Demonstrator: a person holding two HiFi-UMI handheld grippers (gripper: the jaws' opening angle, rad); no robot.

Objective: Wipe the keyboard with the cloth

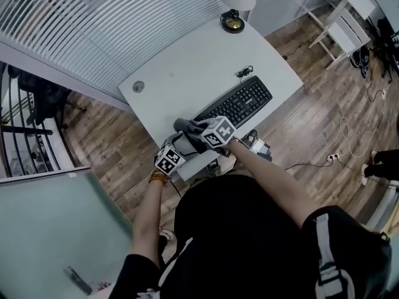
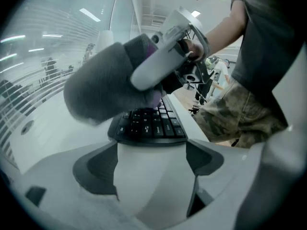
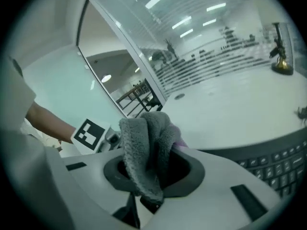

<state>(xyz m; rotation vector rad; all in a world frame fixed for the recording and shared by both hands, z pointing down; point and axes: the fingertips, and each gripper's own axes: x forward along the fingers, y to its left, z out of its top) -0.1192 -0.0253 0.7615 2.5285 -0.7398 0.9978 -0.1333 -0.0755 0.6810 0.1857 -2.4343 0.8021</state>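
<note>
A person standing at a curved white desk (image 1: 187,67) holds a fluffy grey cloth (image 3: 144,147) in the right gripper (image 3: 149,178), whose jaws are closed tight on the cloth's bunched folds. The long black computer keyboard (image 1: 240,101) stretches away to that claw's right. The left gripper (image 2: 151,166), close beside it, has its jaws spread wide with nothing between them; the keyboard's near end lies just beyond its tips, and the cloth hangs over those keys.

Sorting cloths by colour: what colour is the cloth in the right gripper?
Grey cloth, clearest in right gripper view.
</note>
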